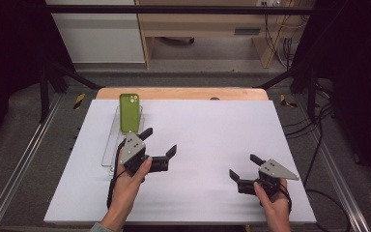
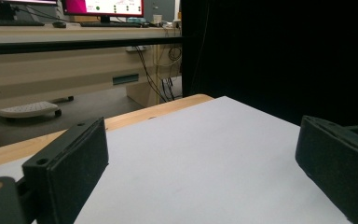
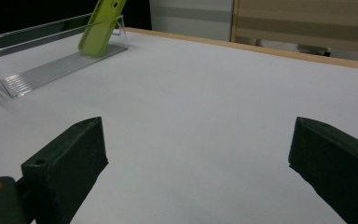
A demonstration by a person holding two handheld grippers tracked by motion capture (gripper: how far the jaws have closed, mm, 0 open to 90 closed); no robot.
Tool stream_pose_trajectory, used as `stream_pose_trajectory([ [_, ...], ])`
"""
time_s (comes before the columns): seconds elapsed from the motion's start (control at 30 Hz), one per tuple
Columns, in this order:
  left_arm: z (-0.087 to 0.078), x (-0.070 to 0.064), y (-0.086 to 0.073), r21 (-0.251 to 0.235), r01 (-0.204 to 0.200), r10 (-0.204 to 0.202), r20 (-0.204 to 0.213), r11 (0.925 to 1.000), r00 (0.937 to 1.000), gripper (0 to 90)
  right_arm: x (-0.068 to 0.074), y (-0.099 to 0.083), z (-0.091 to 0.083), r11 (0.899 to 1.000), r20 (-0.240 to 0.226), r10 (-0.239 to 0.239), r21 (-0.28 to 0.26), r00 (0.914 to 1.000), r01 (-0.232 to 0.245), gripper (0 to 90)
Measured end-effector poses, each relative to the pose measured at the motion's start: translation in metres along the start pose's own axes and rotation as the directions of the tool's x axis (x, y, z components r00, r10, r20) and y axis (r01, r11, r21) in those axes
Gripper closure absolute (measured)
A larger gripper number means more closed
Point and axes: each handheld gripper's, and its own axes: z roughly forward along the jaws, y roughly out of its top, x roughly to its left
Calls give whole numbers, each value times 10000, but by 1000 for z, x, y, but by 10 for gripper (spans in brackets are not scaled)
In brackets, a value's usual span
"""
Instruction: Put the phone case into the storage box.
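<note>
Green phone case (image 1: 130,112) leaning upright at the far end of a clear acrylic stand (image 1: 110,145), on the white tabletop (image 1: 207,135). Left gripper (image 1: 160,141) just right of the stand, jaws spread wide, holding nothing. Right gripper (image 1: 244,166) well to the right of the stand, jaws likewise spread and empty.

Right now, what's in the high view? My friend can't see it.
A person's two hands each hold an open black claw, left claw and right claw, over a white table. A green phone case leans in a clear stand by the left claw.
</note>
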Motion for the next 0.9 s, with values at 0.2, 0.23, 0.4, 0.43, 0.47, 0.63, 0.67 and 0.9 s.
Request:
stream_pose_trajectory([
  [0.2,-10,0,4,-87,-106,105,-44,9999,9999,18,-1,-1,1,10000,23,-19,51,10000,19,43],
  [0.23,-12,1,5,-73,-140,140,-50,9999,9999,19,-1,-1,0,10000,21,-12,45,10000,12,43],
  [0.4,-21,2,5,-168,-215,211,-244,9996,9995,19,0,-1,1,10000,-56,43,65,10000,-43,43],
  [0.43,-22,2,5,-218,-199,193,-245,9996,9995,18,0,-1,2,10000,-68,27,65,10000,-27,43],
  [0.47,-24,3,5,-187,-285,280,-292,9994,9992,18,0,-1,2,10000,-77,33,70,10000,-32,43],
  [0.63,-32,6,5,-171,-312,306,-335,9994,9990,19,0,-1,1,9999,-97,82,80,9999,-81,43],
  [0.67,-34,6,5,-179,-304,298,-342,9994,9990,18,0,-1,2,9999,-98,108,84,9999,-107,43],
  [0.9,-44,11,5,-202,-313,305,-397,9993,9987,19,1,-2,2,10000,-181,16,79,9998,-14,45],
])
